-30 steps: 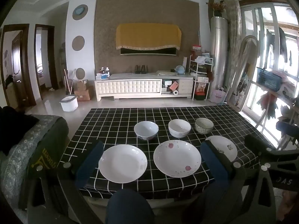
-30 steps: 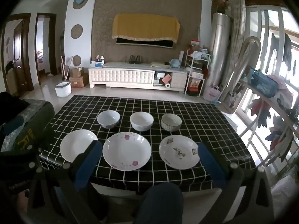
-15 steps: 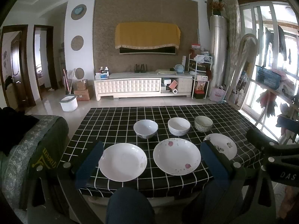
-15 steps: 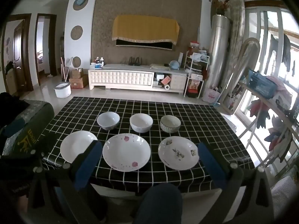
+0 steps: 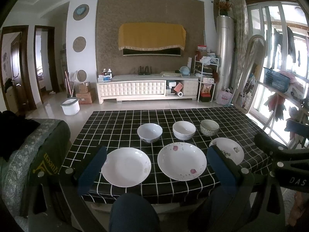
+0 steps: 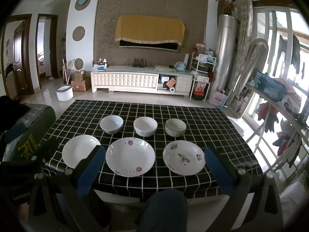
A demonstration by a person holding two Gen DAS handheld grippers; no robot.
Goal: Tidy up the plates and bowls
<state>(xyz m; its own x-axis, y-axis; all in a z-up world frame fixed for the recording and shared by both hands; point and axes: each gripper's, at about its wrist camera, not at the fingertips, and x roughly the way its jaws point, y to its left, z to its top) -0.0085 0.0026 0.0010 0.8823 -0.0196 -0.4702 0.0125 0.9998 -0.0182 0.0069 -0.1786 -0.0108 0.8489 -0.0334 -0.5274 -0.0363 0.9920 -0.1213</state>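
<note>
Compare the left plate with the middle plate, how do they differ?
The left plate looks plain white; the middle plate carries pink flower prints. The left plate lies at the near left end of the row, and the middle plate lies between it and the right plate. Both are round, white, empty, resting flat on the checked cloth, untouched.
</note>
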